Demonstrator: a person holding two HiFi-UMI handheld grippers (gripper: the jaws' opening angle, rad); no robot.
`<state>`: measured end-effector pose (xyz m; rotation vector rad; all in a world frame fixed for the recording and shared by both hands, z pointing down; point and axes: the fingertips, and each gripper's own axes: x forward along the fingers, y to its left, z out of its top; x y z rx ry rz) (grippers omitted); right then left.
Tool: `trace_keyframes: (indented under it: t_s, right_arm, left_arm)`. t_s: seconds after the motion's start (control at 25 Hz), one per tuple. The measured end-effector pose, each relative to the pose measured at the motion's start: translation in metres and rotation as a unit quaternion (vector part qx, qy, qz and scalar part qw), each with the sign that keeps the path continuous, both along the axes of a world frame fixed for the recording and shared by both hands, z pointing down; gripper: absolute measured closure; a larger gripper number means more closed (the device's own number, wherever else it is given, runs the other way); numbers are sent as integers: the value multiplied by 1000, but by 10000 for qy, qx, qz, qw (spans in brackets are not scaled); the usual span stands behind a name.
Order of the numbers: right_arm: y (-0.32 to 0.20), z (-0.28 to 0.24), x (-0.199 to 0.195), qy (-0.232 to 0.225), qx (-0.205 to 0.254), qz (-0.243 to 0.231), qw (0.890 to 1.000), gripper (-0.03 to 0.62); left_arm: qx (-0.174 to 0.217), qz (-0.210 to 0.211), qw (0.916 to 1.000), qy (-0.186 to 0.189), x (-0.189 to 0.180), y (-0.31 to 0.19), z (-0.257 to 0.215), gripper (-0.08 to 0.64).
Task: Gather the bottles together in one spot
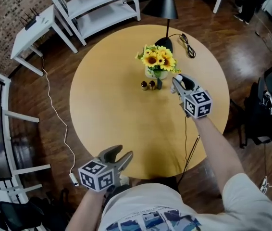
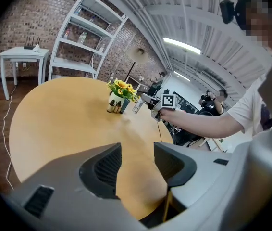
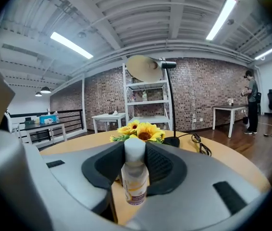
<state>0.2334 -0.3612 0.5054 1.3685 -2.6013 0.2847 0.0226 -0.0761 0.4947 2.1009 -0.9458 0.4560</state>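
My right gripper [image 1: 181,83] is shut on a small clear bottle with a white cap [image 1: 186,83], just right of the sunflower vase [image 1: 155,62] on the round wooden table [image 1: 112,114]. In the right gripper view the pads clamp the white cap [image 3: 135,150] and the bottle [image 3: 135,183] hangs below it. Two small brown dropper bottles [image 1: 148,84] and a dark one [image 1: 159,83] stand together at the foot of the vase. My left gripper [image 1: 118,156] stands open with nothing in it at the table's near edge. The bottle group [image 2: 115,105] also shows in the left gripper view.
A black desk lamp [image 1: 164,6] stands behind the vase, its cable [image 1: 188,46] looped on the tabletop. Another thin cable [image 1: 188,143] runs off the near right edge. White shelves [image 1: 97,4] and a white side table [image 1: 30,30] stand beyond the table.
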Motion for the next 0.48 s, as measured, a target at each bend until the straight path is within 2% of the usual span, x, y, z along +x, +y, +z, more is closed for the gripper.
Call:
trace_keyframes:
  t_s: [0.48]
  right_arm:
    - [-33,45,-14,125,202,83,9997,474]
  left_arm:
    - [-272,-50,9996,2,4,-7,23,367]
